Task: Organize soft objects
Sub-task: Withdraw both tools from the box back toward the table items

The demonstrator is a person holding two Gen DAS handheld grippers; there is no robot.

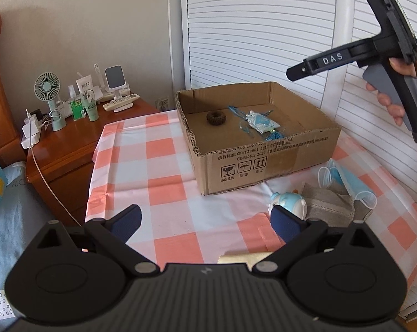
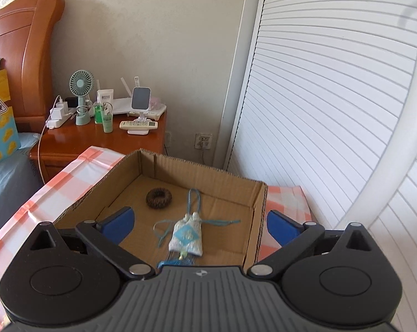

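Jaws of both grippers, left [image 1: 205,222] and right [image 2: 200,228], stand apart and empty, so with sachet [image 2: 186,237] and scrunchie [image 2: 158,198] already boxed, next comes the toy [image 1: 287,204] at the left gripper's two o'clock.

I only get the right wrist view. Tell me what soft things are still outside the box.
Observer: A blue and white plush toy lies on the checked tablecloth, in front of the cardboard box, near its right corner.
Operator: List anything beside it.
Observer: A crumpled grey cloth lies right next to the toy, with blue face masks partly on it.
Operator: Now report the other hand.
Observer: The left hand-held gripper is open with nothing between its fingers. It is over the tablecloth, with one finger close to the toy.
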